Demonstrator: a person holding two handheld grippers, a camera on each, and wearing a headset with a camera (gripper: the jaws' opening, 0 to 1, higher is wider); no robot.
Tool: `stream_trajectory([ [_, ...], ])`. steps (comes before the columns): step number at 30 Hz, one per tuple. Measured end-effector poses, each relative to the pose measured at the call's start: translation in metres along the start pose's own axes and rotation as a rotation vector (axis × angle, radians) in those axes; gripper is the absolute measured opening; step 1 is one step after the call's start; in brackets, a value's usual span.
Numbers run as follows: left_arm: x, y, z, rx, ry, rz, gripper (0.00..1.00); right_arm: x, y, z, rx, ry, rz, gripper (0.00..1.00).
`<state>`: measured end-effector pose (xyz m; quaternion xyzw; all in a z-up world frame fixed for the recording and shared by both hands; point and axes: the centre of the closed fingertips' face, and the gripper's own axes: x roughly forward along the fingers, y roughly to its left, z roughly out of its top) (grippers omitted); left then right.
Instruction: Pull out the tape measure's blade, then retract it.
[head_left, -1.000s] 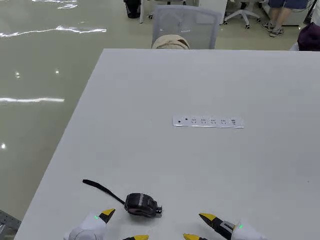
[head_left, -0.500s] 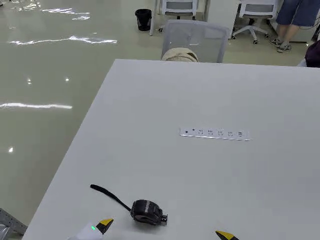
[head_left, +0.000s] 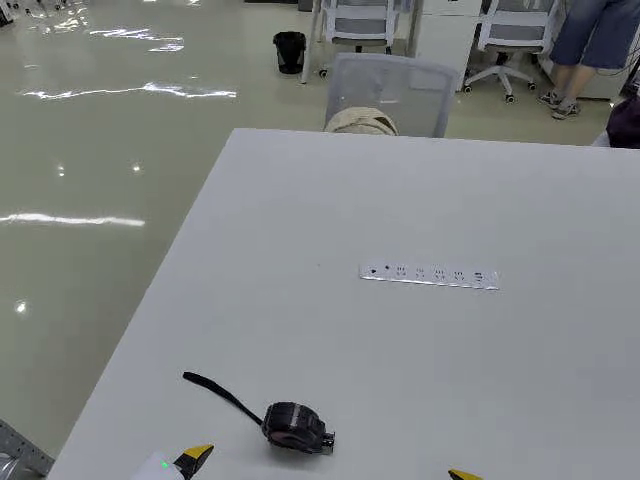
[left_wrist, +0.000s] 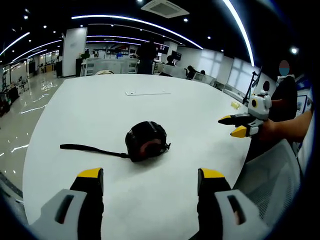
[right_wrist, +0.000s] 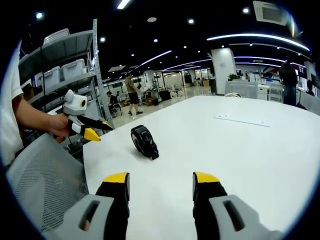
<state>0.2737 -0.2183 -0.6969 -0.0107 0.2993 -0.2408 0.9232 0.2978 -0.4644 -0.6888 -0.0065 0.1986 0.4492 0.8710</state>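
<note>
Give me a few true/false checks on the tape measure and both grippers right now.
1. The tape measure lies on the white table, free of both grippers. True.
2. Its blade is pulled out. False: no blade shows; a black strap trails from the case.
3. The left gripper is shut on the strap. False: its fingers stand open, short of the tape measure.
4. The right gripper is open. True.
</note>
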Motion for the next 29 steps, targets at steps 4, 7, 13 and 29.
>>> stream_trajectory([
  [4,-0.006,-0.001,-0.001,-0.003,-0.006,0.001,0.77,-0.005,0.000,-0.002,0.000,0.002,-0.008,0.51],
  [7,-0.011,-0.001,-0.001,0.004,-0.007,0.006,0.77,-0.010,0.003,-0.001,-0.003,0.002,-0.010,0.51],
  [13,-0.020,0.001,-0.004,0.010,-0.005,0.009,0.78,-0.020,0.006,-0.003,-0.009,0.003,-0.018,0.51],
  [29,-0.040,0.009,-0.010,0.009,-0.002,0.006,0.79,-0.044,0.005,-0.009,-0.008,0.010,-0.060,0.52],
])
